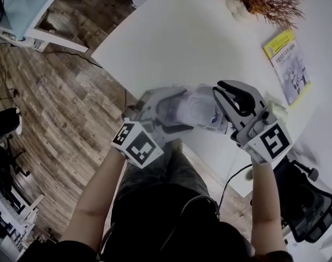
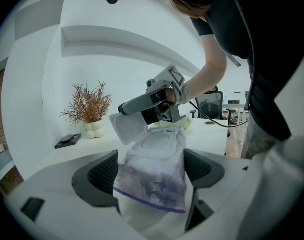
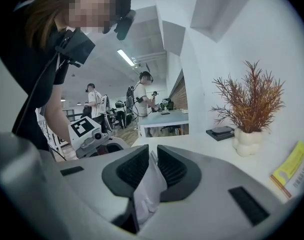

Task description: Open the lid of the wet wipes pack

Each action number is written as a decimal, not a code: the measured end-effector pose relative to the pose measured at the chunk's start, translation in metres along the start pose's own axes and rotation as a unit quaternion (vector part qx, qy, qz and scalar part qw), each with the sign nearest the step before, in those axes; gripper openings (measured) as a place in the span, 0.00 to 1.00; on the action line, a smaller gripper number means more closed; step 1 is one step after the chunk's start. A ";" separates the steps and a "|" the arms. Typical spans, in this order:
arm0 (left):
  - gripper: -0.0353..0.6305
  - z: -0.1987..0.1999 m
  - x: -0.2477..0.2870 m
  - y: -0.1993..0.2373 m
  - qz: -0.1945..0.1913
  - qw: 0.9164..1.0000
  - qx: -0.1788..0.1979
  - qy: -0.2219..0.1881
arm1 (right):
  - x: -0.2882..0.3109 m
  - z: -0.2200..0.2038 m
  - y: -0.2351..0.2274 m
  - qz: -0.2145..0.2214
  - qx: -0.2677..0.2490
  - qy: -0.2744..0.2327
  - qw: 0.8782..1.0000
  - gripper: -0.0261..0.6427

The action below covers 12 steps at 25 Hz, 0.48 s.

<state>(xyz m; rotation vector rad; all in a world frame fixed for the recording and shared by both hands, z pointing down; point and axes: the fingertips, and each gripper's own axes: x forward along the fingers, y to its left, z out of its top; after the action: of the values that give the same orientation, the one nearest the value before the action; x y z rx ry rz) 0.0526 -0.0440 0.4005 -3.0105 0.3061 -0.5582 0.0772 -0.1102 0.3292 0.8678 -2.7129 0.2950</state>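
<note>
Wet wipes pack (image 2: pixel 153 181), seemingly soft and crinkly, hung near the surface's (image 1: pixel 171 42) edge, squeezed between the left gripper's (image 2: pixel 151 159) fingers (image 2: pixel 99 176). Its light, stiff lid (image 2: pixel 128 128), lifted partway, sat pinched at its free edge, probably slippery, by the right gripper's (image 3: pixel 153 158) fingers (image 3: pixel 133 169).

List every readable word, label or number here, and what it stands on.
Nothing is legible.
Print on the yellow booklet: too small to read.
Purple print on the wet wipes pack: blurred.
On left marker cube, right marker cube: square patterns, no words.
</note>
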 end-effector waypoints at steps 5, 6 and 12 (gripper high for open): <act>0.68 0.000 -0.001 0.000 -0.002 1.000 -0.001 0.002 | 0.003 -0.001 -0.004 -0.002 0.013 -0.005 1.000 0.14; 0.68 0.000 -0.001 0.000 -0.002 1.000 -0.001 0.002 | 0.004 -0.001 -0.005 -0.003 0.014 -0.003 1.000 0.14; 0.68 0.000 -0.001 0.000 -0.002 1.000 -0.001 -0.001 | 0.006 -0.005 -0.009 0.001 0.011 0.000 1.000 0.14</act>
<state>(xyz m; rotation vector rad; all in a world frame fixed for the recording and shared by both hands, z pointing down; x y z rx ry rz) 0.0515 -0.0442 0.4001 -3.0139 0.3011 -0.5567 0.0788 -0.1193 0.3369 0.8702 -2.7153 0.3274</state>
